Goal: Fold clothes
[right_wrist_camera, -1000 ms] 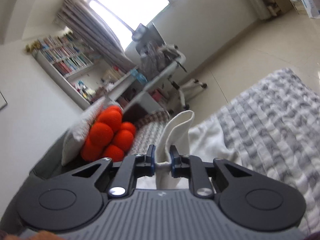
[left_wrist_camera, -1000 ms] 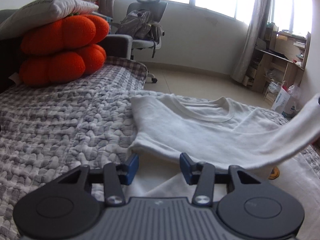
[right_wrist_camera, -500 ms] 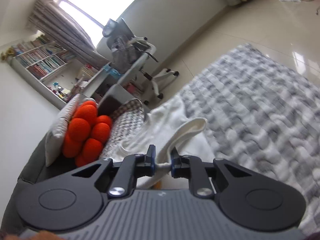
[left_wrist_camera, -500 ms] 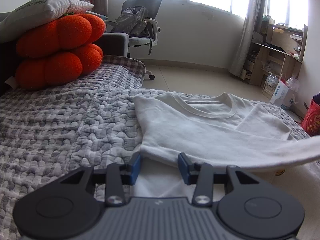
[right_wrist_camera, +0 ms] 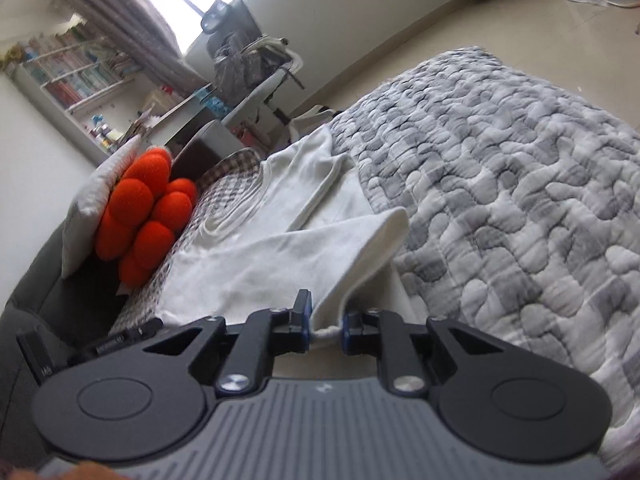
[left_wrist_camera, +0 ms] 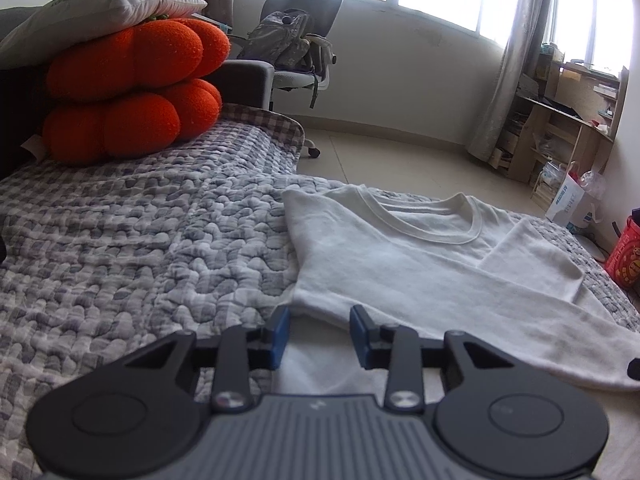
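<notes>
My right fingers (right_wrist_camera: 325,325) pinch the shirt's (left_wrist_camera: 400,264) sleeve edge; my left gripper (left_wrist_camera: 319,334) is closing, empty, at its folded edge, bare quilt (left_wrist_camera: 140,248) alongside.

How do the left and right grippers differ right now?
Left gripper: jaws apart and closing, pads not pressing the white shirt, just its folded edge between them. Right gripper: jaws narrow, pinching a bunched shirt edge that lifts off the quilt. Both have blue pads and work the same shirt.
</notes>
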Demonstrator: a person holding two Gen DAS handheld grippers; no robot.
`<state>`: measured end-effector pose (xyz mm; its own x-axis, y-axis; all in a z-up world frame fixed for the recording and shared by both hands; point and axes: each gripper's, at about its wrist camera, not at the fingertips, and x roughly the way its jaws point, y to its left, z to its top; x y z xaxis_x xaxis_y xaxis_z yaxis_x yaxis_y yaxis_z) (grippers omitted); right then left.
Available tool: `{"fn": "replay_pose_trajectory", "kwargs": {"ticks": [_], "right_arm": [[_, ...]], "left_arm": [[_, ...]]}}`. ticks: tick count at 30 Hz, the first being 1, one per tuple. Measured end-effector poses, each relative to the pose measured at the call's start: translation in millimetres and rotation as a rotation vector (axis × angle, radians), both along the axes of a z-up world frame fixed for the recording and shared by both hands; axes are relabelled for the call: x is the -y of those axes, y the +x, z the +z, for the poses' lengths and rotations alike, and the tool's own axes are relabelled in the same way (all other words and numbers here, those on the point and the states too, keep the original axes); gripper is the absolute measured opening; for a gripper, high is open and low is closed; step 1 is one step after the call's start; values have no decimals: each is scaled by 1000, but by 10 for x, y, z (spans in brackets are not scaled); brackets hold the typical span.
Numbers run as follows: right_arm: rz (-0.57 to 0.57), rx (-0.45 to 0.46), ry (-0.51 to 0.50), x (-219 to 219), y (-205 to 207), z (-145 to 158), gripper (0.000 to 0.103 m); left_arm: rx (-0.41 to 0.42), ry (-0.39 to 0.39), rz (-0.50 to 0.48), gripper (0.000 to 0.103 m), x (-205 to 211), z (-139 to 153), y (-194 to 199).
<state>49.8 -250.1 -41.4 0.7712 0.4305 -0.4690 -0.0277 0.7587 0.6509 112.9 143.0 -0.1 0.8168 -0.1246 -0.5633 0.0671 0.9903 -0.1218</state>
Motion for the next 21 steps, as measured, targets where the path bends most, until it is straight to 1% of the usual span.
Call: {"fn": "replay_pose_trajectory", "kwargs": {"ticks": [3,7,9,12,14,15,17,18,19,20,21], "right_arm": [[23,17,-24,-8,-54,28,21],[35,58,-75,-126,-143,73,22],[29,67,-80,-166,-174,90,22],[56,55,-71,-203,-201,95,22],[114,6,-94,-226,-213,77,22],[132,5,-123,-238,-240,95,21],[137,86,-238,-286,-362,220,23],[155,155,-312,-362,-420,295,23],[188,216,-380,-460,-450,353,32],[222,278,-448,-559,-480,412,44],[254,319,-510,-660,-477,429,46]], "left_arm": [[9,22,25,36,-27,27,-42],[4,-3,47,36,-113,28,-52],[10,-15,57,36,-151,47,-72],[20,-32,72,36,-227,95,-109],[27,-43,81,36,-290,131,-131],[32,-48,88,36,-324,144,-140],[36,-66,102,36,-386,155,-145],[33,-81,109,36,-410,153,-138],[27,-99,110,36,-420,150,-128],[22,-115,112,36,-428,147,-120],[21,-118,113,36,-415,152,-116]]}}
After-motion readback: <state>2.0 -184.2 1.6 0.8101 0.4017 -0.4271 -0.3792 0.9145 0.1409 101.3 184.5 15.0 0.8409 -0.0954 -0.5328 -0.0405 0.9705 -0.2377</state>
